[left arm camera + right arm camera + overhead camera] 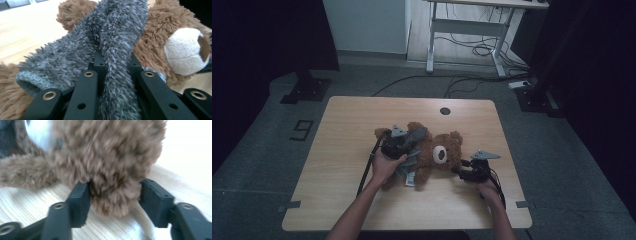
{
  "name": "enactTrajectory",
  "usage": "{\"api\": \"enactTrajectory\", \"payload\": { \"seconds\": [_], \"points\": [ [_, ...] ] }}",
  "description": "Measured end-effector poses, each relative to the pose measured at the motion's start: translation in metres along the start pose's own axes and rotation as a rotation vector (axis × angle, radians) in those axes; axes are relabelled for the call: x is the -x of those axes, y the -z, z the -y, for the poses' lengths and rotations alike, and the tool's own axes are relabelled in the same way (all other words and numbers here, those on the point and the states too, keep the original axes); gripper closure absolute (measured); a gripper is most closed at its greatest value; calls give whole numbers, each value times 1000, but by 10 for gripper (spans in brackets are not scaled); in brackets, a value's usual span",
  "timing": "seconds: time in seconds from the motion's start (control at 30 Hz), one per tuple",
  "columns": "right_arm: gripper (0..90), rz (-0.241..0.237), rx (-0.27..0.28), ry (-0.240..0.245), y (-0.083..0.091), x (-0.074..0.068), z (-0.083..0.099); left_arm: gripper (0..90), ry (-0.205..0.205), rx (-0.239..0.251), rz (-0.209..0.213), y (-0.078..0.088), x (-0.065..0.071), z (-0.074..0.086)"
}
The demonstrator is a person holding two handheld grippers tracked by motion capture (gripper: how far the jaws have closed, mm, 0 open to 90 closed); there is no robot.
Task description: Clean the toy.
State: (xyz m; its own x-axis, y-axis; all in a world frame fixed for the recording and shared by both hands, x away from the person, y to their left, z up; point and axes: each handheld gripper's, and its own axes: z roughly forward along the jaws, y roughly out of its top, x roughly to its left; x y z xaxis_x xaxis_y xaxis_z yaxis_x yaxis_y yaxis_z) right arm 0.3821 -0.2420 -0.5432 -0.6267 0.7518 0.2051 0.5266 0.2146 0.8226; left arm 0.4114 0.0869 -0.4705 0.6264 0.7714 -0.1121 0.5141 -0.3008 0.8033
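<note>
On the wooden table [342,145], a little nearer the person than its middle, lies a brown teddy bear [439,152]. Its long axis runs roughly across the table in the high view, head toward the person's right and body and legs toward the left, with the pale muzzle turned up toward the camera. A grey fuzzy garment [110,45] is bunched over the bear's body on the side away from the head.

Over that end sits the left gripper [404,142], held in the left hand [384,165]. In the left gripper view its jaws are pressed together on a fold of the grey garment, which rises as a thick strand between them and drapes over the brown fur; the bear's muzzle [186,51] lies ahead and to the right of the jaws.

At the bear's head end rests the right gripper [462,170], low on the table and pointing at the bear from the person's right. In the right gripper view its jaws stand spread on either side of a rounded tuft of brown fur [112,195], probably an ear or a paw, though the blur makes it hard to say which. The left jaw just brushes the fur and the right one stands clear of it, so nothing is pinched.
</note>
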Motion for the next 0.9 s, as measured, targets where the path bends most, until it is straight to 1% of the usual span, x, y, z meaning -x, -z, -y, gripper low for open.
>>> {"api": "enactTrajectory", "payload": {
  "seconds": [0.1,0.27,0.37,0.47,0.6,0.67,0.77,0.9],
  "points": [
    [319,10,42,-13,7,-1,-5,767,4,16,8,2,0,6],
    [165,26,106,-49,13,-6,-20,768,-6,33,0,4,5,13],
    [134,30,122,-62,11,-9,-30,768,-6,36,4,6,7,15],
    [96,17,144,-81,7,-15,-42,768,-3,47,10,7,7,19],
    [39,27,137,-72,-2,-21,-57,769,-7,57,13,8,8,22],
    [13,32,129,-79,-8,-23,-63,769,-5,60,19,8,8,23],
    [0,37,107,-74,-14,-24,-65,769,-6,59,22,9,8,24],
    [0,5,78,-102,-17,-19,-62,768,-6,55,28,9,9,24]
  ]
}}
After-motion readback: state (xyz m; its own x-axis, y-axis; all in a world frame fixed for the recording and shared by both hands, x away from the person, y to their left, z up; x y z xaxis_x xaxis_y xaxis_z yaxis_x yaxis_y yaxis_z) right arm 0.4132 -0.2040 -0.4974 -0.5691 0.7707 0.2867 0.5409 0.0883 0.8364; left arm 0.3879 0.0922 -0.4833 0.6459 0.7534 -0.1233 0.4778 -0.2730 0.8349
